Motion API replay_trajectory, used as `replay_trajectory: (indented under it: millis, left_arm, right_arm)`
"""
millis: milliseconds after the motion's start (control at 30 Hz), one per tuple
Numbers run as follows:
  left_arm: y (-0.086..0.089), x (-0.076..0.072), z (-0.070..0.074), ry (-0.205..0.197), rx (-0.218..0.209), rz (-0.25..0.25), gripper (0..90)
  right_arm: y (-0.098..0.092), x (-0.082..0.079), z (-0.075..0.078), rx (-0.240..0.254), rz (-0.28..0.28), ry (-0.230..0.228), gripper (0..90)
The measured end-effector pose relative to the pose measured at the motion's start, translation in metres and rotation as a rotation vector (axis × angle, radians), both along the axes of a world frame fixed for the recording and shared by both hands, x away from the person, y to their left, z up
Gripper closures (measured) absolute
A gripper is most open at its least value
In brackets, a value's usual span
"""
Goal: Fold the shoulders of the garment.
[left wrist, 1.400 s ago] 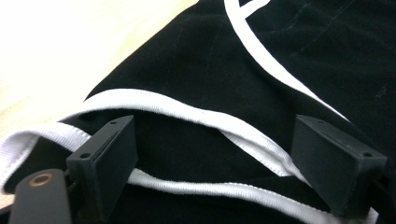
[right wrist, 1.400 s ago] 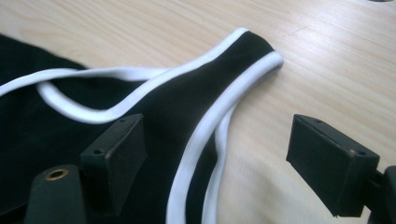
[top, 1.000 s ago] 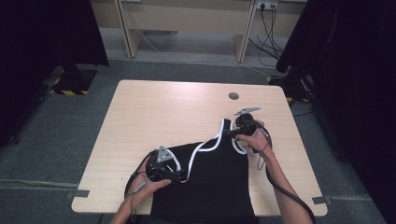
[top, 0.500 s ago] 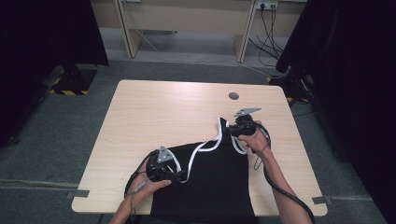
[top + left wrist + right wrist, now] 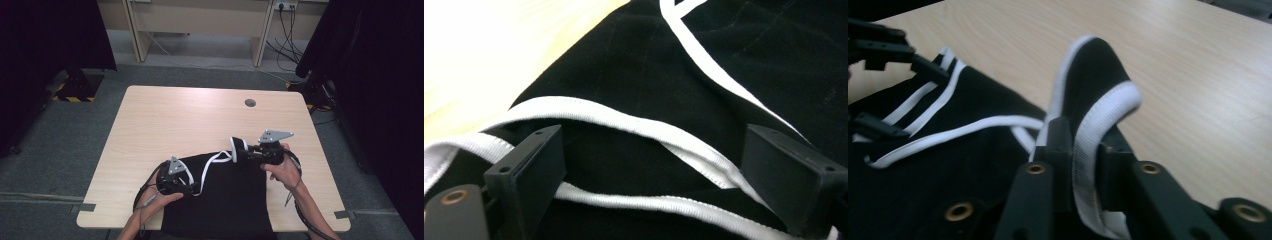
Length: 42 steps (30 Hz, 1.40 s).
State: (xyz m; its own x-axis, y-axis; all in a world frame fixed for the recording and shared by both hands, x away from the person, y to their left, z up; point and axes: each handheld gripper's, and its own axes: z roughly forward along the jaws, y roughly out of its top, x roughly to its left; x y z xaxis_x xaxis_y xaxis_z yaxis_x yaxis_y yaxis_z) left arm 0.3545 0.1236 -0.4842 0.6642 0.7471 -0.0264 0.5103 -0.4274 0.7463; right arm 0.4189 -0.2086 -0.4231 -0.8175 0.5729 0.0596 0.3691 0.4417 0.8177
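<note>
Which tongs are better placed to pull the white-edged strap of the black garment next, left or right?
Right, probably. The right tongs already pinch the strap, lifted off the table; the left tongs stand open over the black garment.

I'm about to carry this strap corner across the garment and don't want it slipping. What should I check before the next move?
1. Right gripper shut on the white-trimmed strap: ok, its jaws have just been opening a little, yet the trim sits pinched between them.
2. Strap lifted off the table: ok, it curls up above the wood.
3. Left gripper holding the other edge: not ok, jaws wide open, white trim lying loose between them.
4. Black garment flat: not ok, the top edge is bunched.
5. How deep the strap sits in the right grip: cannot tell.
</note>
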Motion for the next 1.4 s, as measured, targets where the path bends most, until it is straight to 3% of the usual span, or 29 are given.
replay_trajectory:
  millis: [233, 333, 500, 667, 867, 1067, 1133, 1200, 1300, 1400]
  left_arm:
    - [0.0, 0.0, 0.0, 0.001, -0.001, 0.001, 10.2]
    - [0.0, 0.0, 0.0, 0.0, 0.0, 0.001, 10.2]
    - [0.0, 0.0, 0.0, 0.0, 0.0, 0.001, 10.2]
    - [0.0, -0.001, 0.0, 0.001, 0.0, 0.003, 10.2]
    - [0.0, -0.001, 0.0, 0.003, -0.001, 0.001, 9.4]
    - [0.001, -0.003, 0.0, 0.005, -0.007, -0.007, 7.5]
    - [0.005, -0.008, 0.001, 0.017, -0.035, -0.008, 6.2]
    - [0.009, -0.014, 0.003, 0.011, -0.044, -0.002, 5.8]
    - [0.015, -0.023, 0.005, -0.003, -0.045, 0.005, 5.8]
    - [0.017, -0.027, 0.005, 0.012, -0.04, 0.005, 6.8]
  right_arm:
    - [-0.015, -0.029, -0.003, -0.021, 0.002, 0.001, 60.6]
    - [-0.018, -0.032, 0.0, -0.033, -0.008, -0.007, 58.2]
    - [-0.006, -0.031, -0.002, -0.081, 0.012, -0.008, 55.8]
    - [0.002, -0.032, -0.017, -0.172, 0.02, -0.001, 57.0]
    - [-0.011, -0.043, -0.04, -0.262, 0.005, 0.04, 58.6]
    - [-0.015, -0.049, -0.04, -0.202, -0.025, 0.033, 52.5]
    - [-0.018, -0.05, -0.036, -0.164, -0.045, 0.025, 50.5]
    - [-0.021, -0.051, -0.035, -0.167, -0.077, 0.03, 47.8]
    - [-0.025, -0.053, -0.041, -0.209, -0.111, 0.048, 46.0]
    - [-0.026, -0.054, -0.045, -0.173, -0.123, 0.075, 45.9]
